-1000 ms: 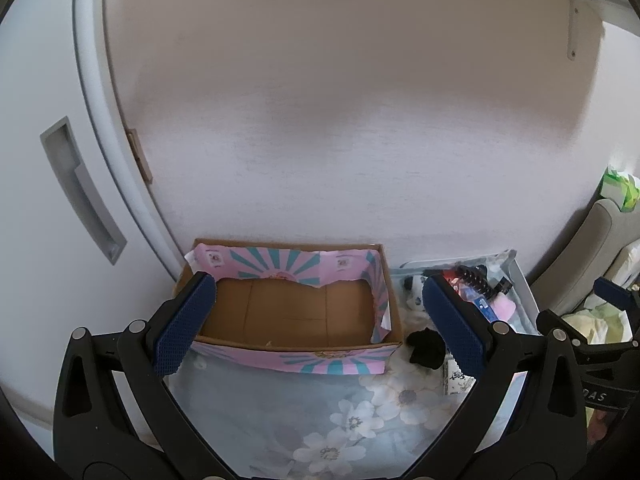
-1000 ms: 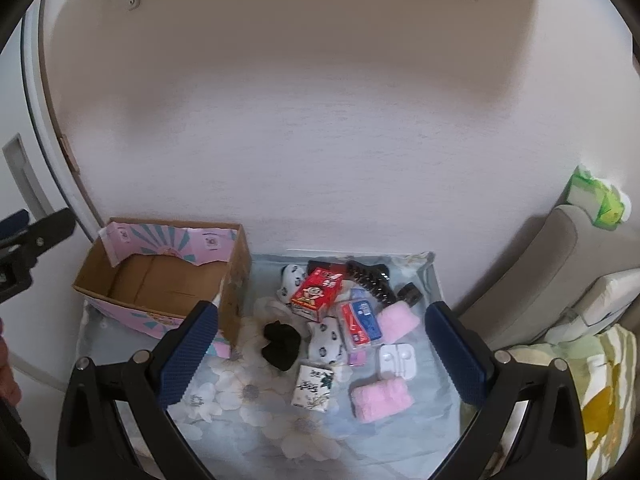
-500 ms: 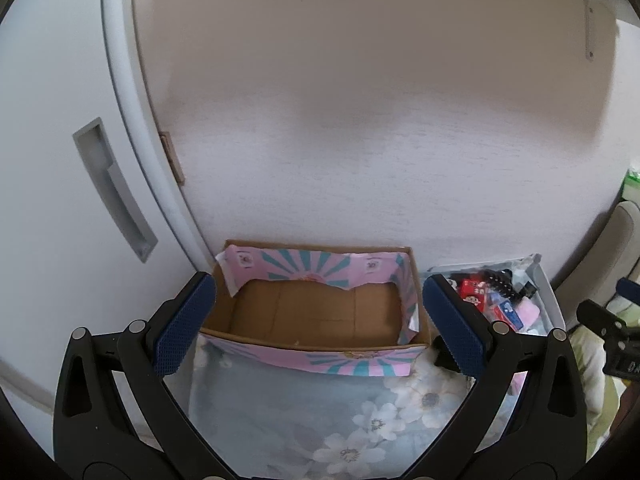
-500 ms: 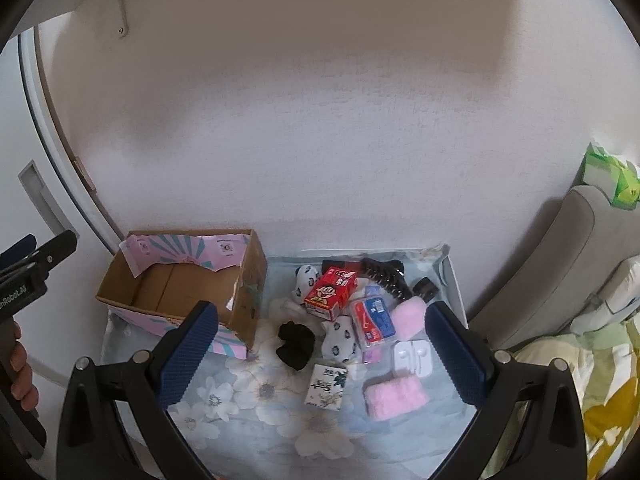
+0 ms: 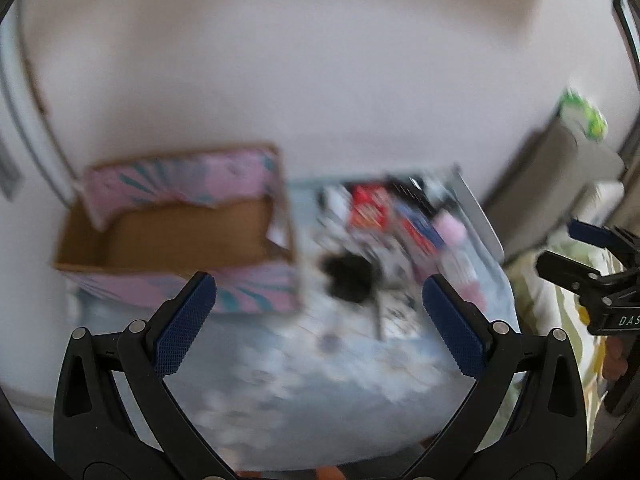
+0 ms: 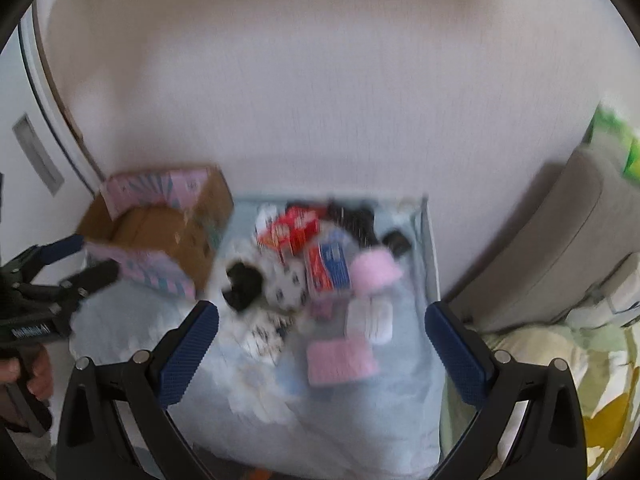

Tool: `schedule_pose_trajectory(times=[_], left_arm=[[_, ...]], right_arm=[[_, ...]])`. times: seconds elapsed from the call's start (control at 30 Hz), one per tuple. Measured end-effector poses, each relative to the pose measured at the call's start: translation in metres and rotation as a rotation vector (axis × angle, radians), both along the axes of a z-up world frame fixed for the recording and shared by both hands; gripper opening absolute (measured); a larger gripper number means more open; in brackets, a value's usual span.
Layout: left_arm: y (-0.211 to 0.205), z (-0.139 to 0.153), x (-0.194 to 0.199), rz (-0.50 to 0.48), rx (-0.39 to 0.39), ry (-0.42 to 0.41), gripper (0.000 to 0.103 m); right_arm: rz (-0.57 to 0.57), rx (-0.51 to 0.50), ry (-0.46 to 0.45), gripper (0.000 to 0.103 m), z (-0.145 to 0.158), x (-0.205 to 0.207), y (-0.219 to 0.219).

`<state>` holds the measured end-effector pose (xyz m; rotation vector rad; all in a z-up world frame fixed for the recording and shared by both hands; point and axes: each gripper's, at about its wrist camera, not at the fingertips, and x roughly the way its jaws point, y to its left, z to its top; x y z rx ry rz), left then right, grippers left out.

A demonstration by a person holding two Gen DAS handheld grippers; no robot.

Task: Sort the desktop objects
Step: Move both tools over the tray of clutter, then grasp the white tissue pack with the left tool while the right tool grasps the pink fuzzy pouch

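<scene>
Ahead of you, against the wall: cardboard box [image 6: 160,236] at left on the cloth-covered table [image 6: 320,412]. Right of it, a cluster: carton [image 6: 290,230] at back, scrunchie [image 6: 242,284] nearest the box, fluffy pad [image 6: 340,360] in front. Sofa [image 6: 560,248] stands further right.

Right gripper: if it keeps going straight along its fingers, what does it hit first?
Likely the pile's near edge: the right gripper, open and empty, lines up with the pink fuzzy item on the floral cloth. Blur leaves depth uncertain.
</scene>
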<state>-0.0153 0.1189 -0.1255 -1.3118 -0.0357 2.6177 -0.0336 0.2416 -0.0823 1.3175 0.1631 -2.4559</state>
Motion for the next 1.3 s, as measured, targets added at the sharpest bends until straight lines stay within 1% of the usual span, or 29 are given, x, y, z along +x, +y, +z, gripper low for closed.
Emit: schedule_pose_trajectory(times=[0.07, 0.13, 0.23, 0.33, 0.47, 0.57, 0.6, 0.67, 0.7, 0.73, 0.77, 0.8, 0.83, 0.87, 0.9, 0.93, 1.0, 1.03, 1.13, 1.2, 1.3], left_arm=[[0.024, -0.029, 0.000, -0.030, -0.007, -0.043, 0.102], [0.042, -0.055, -0.002, -0.051, -0.008, -0.081, 0.100], [0.063, -0.086, -0.007, -0.065, -0.023, -0.107, 0.096], [0.079, -0.113, -0.015, -0.057, -0.031, -0.130, 0.094], [0.086, -0.136, -0.024, -0.036, -0.033, -0.174, 0.094], [0.088, -0.149, -0.027, -0.017, -0.033, -0.187, 0.094], [0.089, -0.152, -0.028, -0.011, -0.029, -0.191, 0.094], [0.091, -0.157, -0.029, -0.009, -0.029, -0.193, 0.093], [0.092, -0.159, -0.029, -0.012, -0.031, -0.194, 0.087], [0.093, -0.161, -0.030, -0.015, -0.036, -0.197, 0.076], [0.094, -0.164, -0.030, -0.018, -0.050, -0.204, 0.073], [0.096, -0.162, -0.028, -0.024, -0.059, -0.191, 0.065], [0.097, -0.162, -0.027, -0.032, -0.060, -0.185, 0.055], [0.098, -0.160, -0.026, -0.041, -0.066, -0.177, 0.048], [0.098, -0.160, -0.026, -0.046, -0.068, -0.174, 0.043], [0.098, -0.159, -0.025, -0.040, -0.070, -0.174, 0.043], [0.096, -0.157, -0.025, -0.043, -0.057, -0.174, 0.043], [0.094, -0.156, -0.024, -0.043, -0.049, -0.171, 0.043], [0.091, -0.147, -0.023, -0.052, -0.033, -0.150, 0.042], [0.092, -0.140, -0.021, -0.067, -0.035, -0.136, 0.042], [0.094, -0.128, -0.017, -0.086, -0.034, -0.124, 0.042]], right_arm=[[0.020, 0.013, -0.032, 0.103, -0.020, -0.002, 0.005], [0.050, 0.032, -0.075, 0.103, -0.049, -0.005, 0.010], [0.079, 0.031, -0.109, 0.103, -0.078, -0.007, 0.017], [0.114, 0.033, -0.130, 0.102, -0.105, -0.009, 0.021], [0.144, 0.015, -0.140, 0.101, -0.130, -0.014, 0.027], [0.162, -0.013, -0.144, 0.096, -0.142, -0.021, 0.030], [0.167, -0.017, -0.140, 0.093, -0.146, -0.023, 0.030], [0.176, -0.016, -0.139, 0.085, -0.150, -0.026, 0.029], [0.186, -0.024, -0.146, 0.078, -0.154, -0.028, 0.027], [0.195, -0.037, -0.152, 0.070, -0.155, -0.027, 0.026], [0.205, -0.051, -0.158, 0.066, -0.156, -0.027, 0.025], [0.218, -0.066, -0.164, 0.057, -0.156, -0.026, 0.024], [0.232, -0.072, -0.163, 0.051, -0.156, -0.025, 0.021], [0.239, -0.067, -0.152, 0.048, -0.155, -0.023, 0.019], [0.250, -0.060, -0.135, 0.041, -0.153, -0.020, 0.017], [0.256, -0.053, -0.123, 0.035, -0.150, -0.018, 0.016], [0.256, -0.044, -0.105, 0.027, -0.146, -0.015, 0.016], [0.253, -0.048, -0.103, 0.025, -0.145, -0.015, 0.016], [0.237, -0.057, -0.107, 0.023, -0.143, -0.015, 0.018], [0.222, -0.051, -0.104, 0.022, -0.141, -0.013, 0.019], [0.207, -0.060, -0.097, 0.022, -0.131, -0.009, 0.021]])
